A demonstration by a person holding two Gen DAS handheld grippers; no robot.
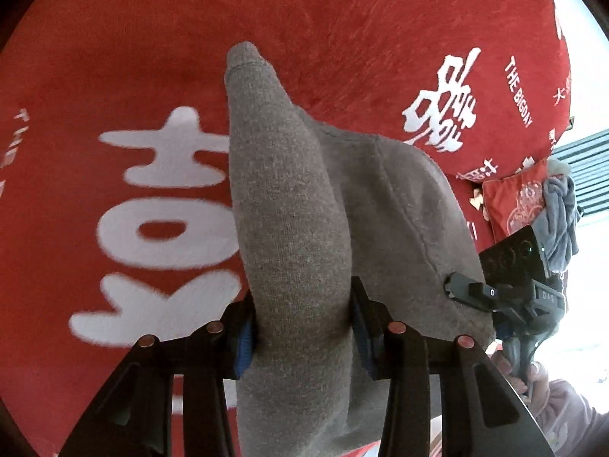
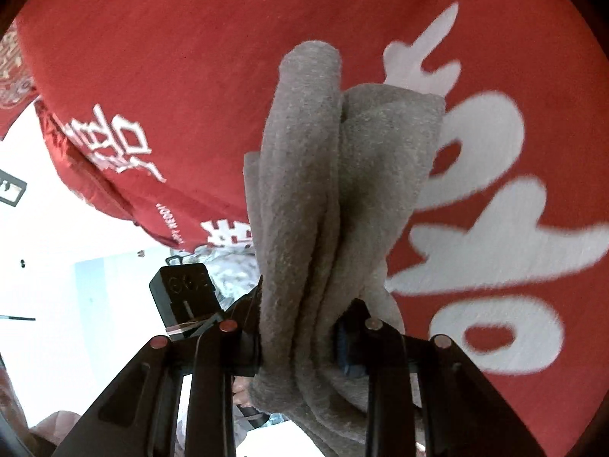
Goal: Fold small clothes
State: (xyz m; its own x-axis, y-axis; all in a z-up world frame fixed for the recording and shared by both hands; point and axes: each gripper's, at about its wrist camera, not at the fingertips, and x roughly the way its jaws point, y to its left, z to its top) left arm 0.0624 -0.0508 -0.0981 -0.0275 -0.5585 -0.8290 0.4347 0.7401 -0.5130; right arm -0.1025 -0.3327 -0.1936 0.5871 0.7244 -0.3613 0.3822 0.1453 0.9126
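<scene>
Both grippers are clamped on the same grey garment (image 1: pixel 293 205) right now, and it hangs up off the bed between them. The left gripper (image 1: pixel 300 327) has a thick roll of the knit squeezed between its blue pads (image 1: pixel 245 339), jaws narrowed hard onto the bunch, with a fold poking forward past the tips. The right gripper (image 2: pixel 298 337) has its own gathered handful, several layers stacked between the pads, also pinched tight. From the left camera you can see the right gripper (image 1: pixel 472 291) out on the right side biting the cloth's edge, a hand (image 1: pixel 533 377) wrapped round its handle. Two corners taken at once like this looks like the setup for stretching the piece flat, I'd say, so the fabric can be spread and laid down before any crease is made; the fold itself hasn't started. Beneath it all is a fuzzy red blanket (image 1: pixel 342 19) printed with big white characters (image 1: pixel 163 228) and small lettering, a soft surface that should grip the knit a bit when it lands. Far right in the left view sits a red patterned cushion (image 1: pixel 514 198) with another grey cloth (image 1: pixel 559 209) bunched beside it, maybe the next item. Beyond the blanket edge the room is bright white and washed out, too blown to read.
</scene>
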